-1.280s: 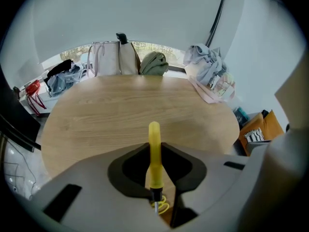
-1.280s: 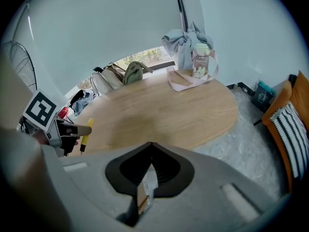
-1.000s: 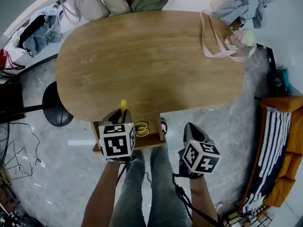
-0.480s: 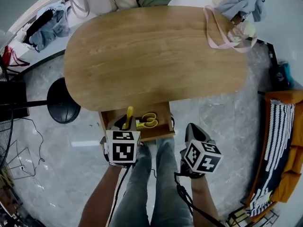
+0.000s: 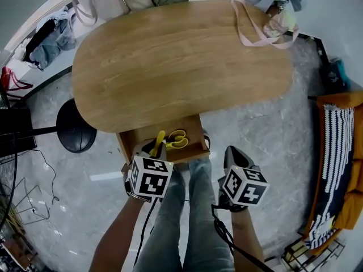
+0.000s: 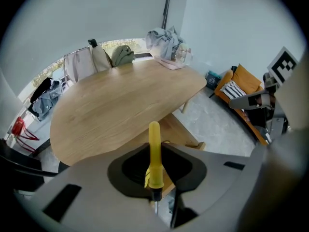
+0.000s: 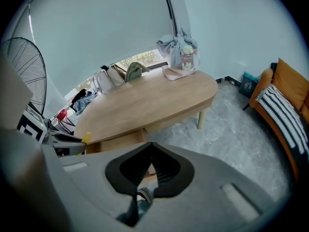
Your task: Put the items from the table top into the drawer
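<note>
Left gripper (image 5: 151,150): lower centre, angled steeply down over drawer (image 5: 199,142), jaws narrow, clamping yellow screwdriver (image 6: 154,152) | Right gripper (image 5: 233,153): lower right, jaws together, empty.

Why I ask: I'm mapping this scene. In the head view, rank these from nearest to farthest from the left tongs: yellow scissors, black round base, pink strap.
1. Yellow scissors, in the open drawer, just right of the left tongs.
2. Black round base, on the floor to the left.
3. Pink strap, at the far right end of the table.
</note>
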